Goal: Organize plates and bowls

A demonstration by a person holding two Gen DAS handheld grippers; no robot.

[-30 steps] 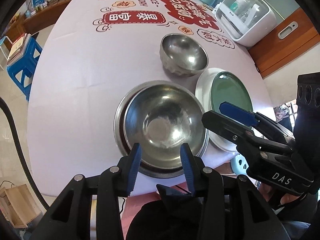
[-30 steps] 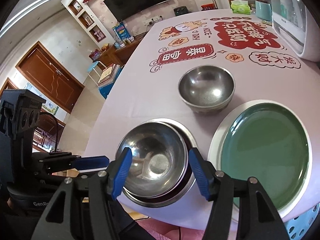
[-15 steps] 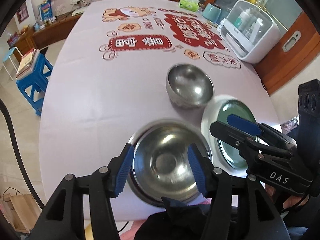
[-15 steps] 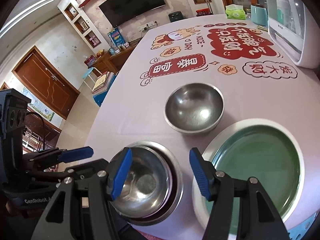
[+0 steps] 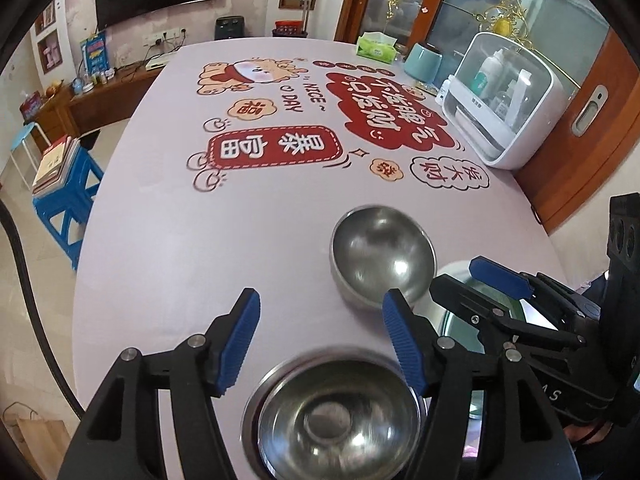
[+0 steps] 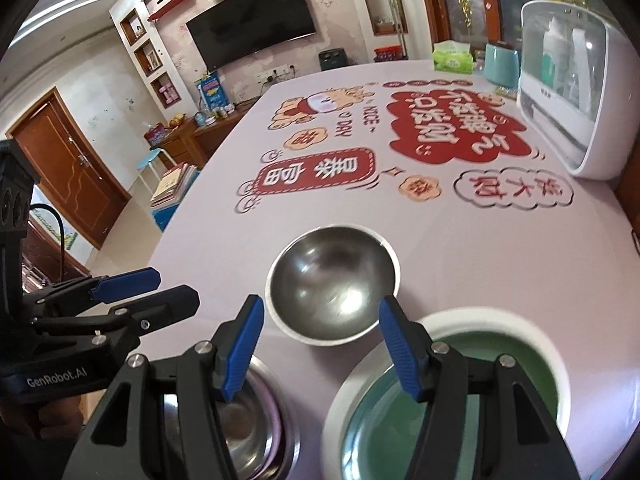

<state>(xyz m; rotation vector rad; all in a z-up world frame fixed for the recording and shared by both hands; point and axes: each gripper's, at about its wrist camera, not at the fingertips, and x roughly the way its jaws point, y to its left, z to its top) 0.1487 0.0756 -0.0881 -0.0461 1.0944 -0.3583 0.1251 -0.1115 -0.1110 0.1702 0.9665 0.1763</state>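
A steel bowl (image 5: 336,420) sits nested in a steel plate (image 5: 250,412) at the table's near edge. My left gripper (image 5: 320,340) hangs above it, its jaws opening with nothing between the blue pads. A second steel bowl (image 6: 332,280) stands alone farther in. My right gripper (image 6: 322,344) hovers open just short of that bowl, touching nothing. To its right lies a green plate (image 6: 472,344) with a white rim. From the right wrist view the left gripper (image 6: 172,288) shows at the left, beside the nested bowl (image 6: 256,420).
A white lidded case (image 5: 504,112) holding bottles stands at the table's far right, with a teal canister (image 5: 424,66) and a tissue box (image 5: 376,46) behind it. A blue stool (image 5: 60,200) stacked with books stands on the floor to the left. The printed tablecloth (image 5: 276,148) covers the table.
The left jaws have widened and drawn back from the nested bowl's near rim. Both grippers have pulled back and tilted up, so the dishes sit lower in both views.
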